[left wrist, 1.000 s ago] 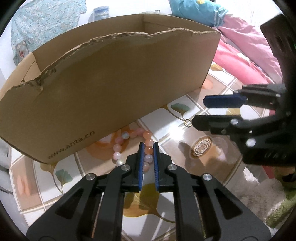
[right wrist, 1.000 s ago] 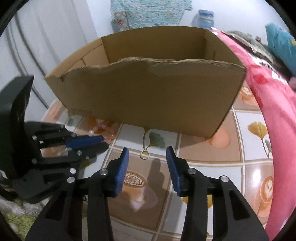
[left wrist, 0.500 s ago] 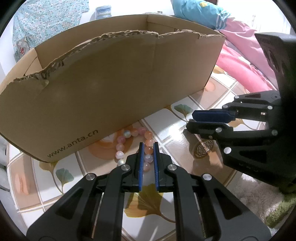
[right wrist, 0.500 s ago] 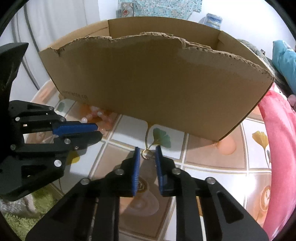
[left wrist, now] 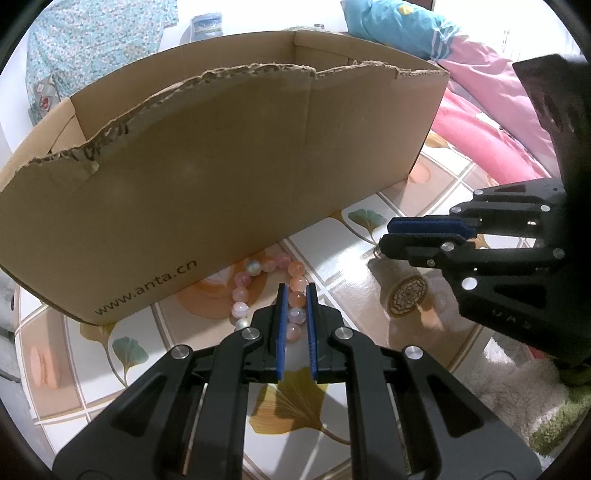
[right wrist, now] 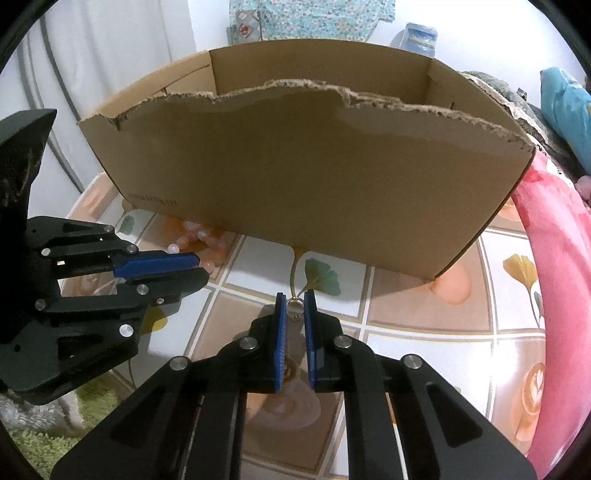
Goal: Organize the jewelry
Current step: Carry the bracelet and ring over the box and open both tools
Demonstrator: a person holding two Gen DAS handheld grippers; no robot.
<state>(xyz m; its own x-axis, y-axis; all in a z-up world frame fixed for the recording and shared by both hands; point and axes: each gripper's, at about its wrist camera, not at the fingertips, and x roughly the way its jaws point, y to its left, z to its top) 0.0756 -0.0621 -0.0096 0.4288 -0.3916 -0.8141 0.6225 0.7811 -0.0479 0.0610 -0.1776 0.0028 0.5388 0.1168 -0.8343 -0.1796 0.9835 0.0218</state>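
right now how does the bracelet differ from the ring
The bracelet is a loop of round pink, peach and whitish beads; the ring is one thin gold-coloured band, far smaller. The bracelet lies close against the cardboard box, while the ring sits further out on the tiled tablecloth. The left gripper pinches the bracelet; the right gripper, its jaws just closed in, pinches the ring. Both are still down on the cloth.

- Two grippers: the left gripper (left wrist: 295, 295) and the right gripper (right wrist: 295, 301).
- One cardboard box (left wrist: 221, 177).
- One bead bracelet (left wrist: 258, 275).
- One small ring (right wrist: 295, 304).
- One pink blanket (right wrist: 554, 258).
- One blue pillow (left wrist: 391, 26).
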